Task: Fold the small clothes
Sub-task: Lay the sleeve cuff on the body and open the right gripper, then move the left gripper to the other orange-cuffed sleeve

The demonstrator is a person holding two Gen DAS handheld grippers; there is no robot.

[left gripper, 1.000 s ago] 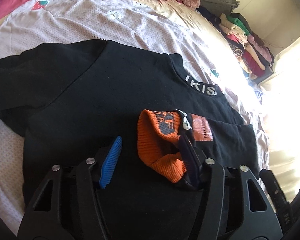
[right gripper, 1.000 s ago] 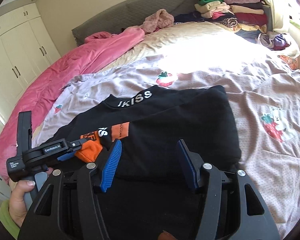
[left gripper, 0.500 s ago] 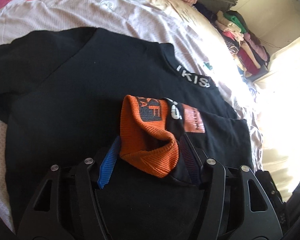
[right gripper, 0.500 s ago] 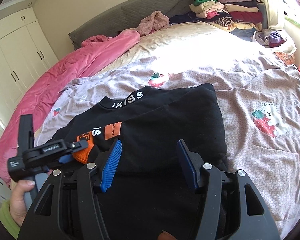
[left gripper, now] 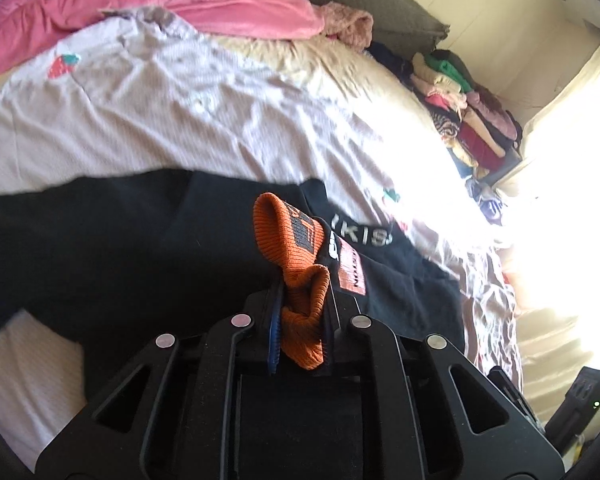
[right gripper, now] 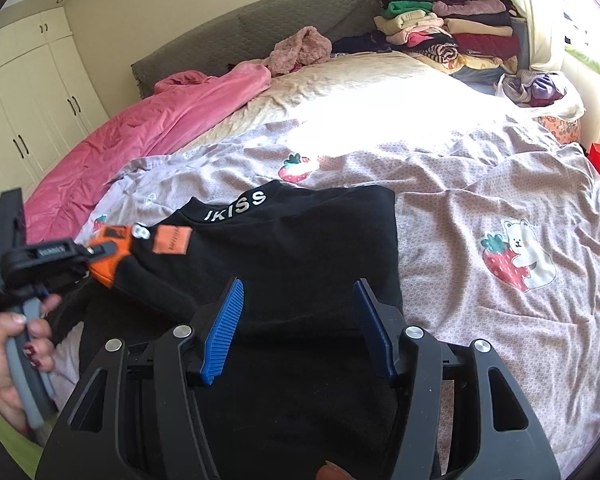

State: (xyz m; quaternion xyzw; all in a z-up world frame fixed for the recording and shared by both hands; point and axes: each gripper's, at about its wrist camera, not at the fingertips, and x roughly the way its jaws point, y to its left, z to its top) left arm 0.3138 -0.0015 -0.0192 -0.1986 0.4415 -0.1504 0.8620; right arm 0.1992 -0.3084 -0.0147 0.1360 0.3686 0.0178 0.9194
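Since the earlier frame, left tool (left gripper: 300,316) has closed on orange cuff (left gripper: 300,280), lifting it. Right tool (right gripper: 298,320) stays open above black sweater (right gripper: 300,248) lying on bed (right gripper: 480,184).

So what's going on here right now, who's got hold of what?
A person is folding a black sweatshirt spread on the bed. The left gripper has its jaws shut on the orange cuff of one sleeve, lifted over the body of the garment. The right gripper hangs over the sweatshirt's lower part with its jaws open, holding nothing.
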